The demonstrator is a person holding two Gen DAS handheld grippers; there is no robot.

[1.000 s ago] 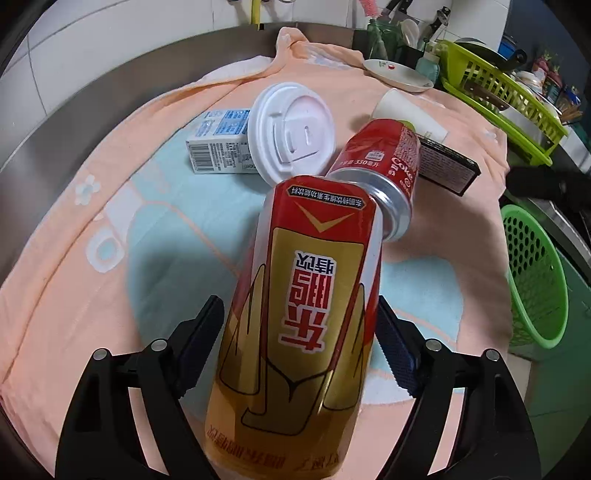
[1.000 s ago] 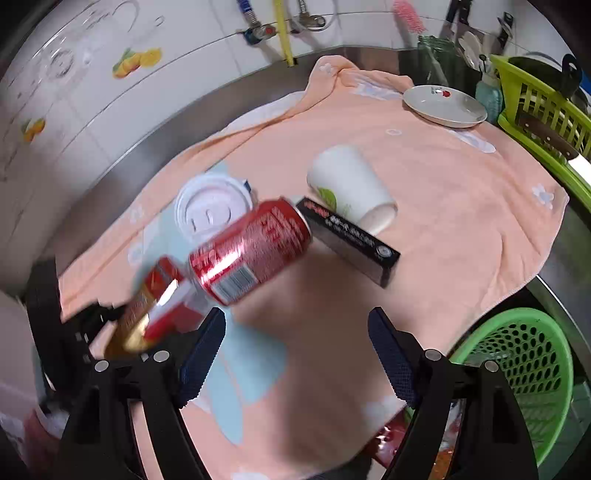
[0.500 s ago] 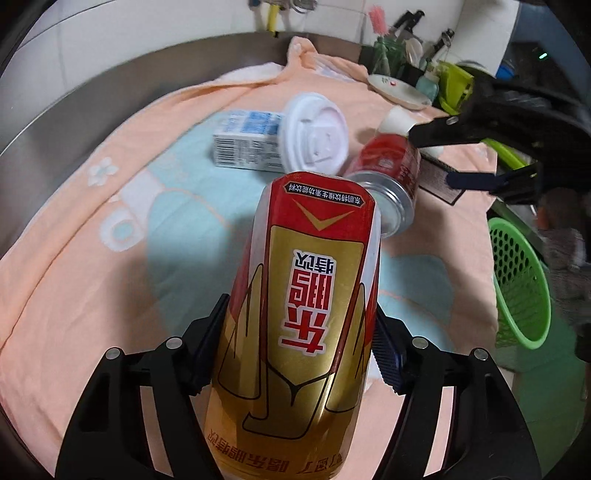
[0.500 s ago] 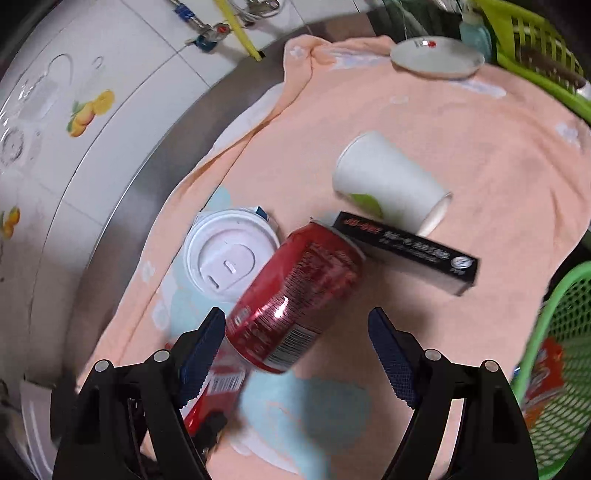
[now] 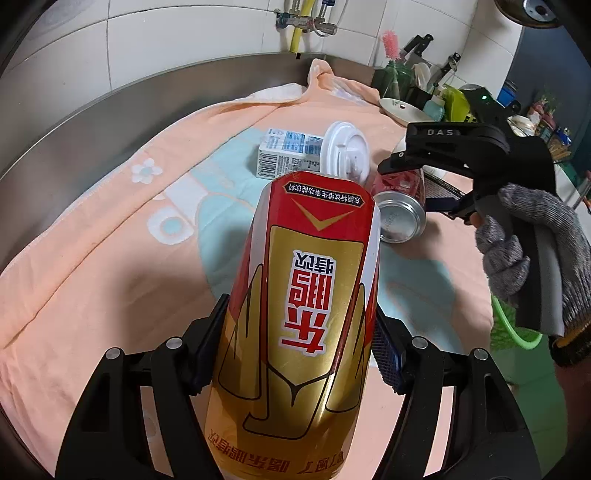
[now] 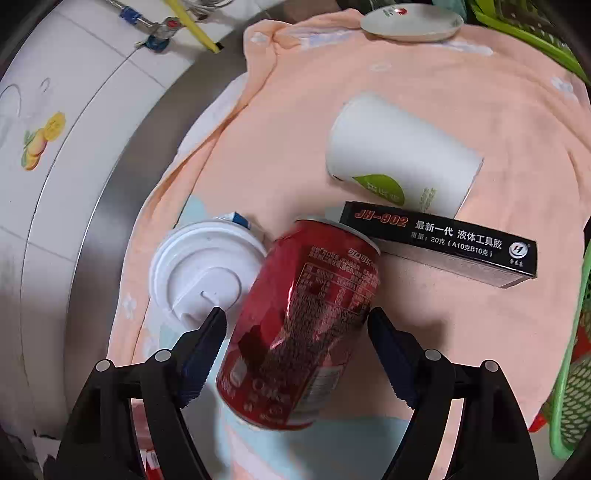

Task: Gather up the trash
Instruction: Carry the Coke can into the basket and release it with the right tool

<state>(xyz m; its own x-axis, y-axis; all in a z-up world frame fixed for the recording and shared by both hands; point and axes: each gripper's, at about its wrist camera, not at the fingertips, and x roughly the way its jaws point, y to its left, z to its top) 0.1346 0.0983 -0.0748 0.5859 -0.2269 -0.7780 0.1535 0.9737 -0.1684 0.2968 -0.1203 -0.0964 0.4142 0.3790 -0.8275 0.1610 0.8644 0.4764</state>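
A tall gold and red drink can (image 5: pixel 306 295) stands between the pads of my left gripper (image 5: pixel 297 347), which is shut on it above the peach towel (image 5: pixel 110 266). A red cola can (image 6: pixel 306 325) lies on its side on the towel. My right gripper (image 6: pixel 295 347) is open and straddles it, with a gap on each side of the can. In the left wrist view the right gripper (image 5: pixel 406 186) hangs over the cola can (image 5: pixel 400 210), held by a hand in a grey knit glove (image 5: pixel 535 251).
A white cup lid (image 6: pixel 201 273), a milk carton (image 5: pixel 284 155), a tipped paper cup (image 6: pixel 399 166) and a black box (image 6: pixel 439 240) lie on the towel. A green basket (image 6: pixel 576 369) sits low at the right. A plate (image 6: pixel 410 22) rests at the back.
The left jaws closed onto the gold can and carried it up. The right gripper rolled and came down until the red cola can lay between its fingers.
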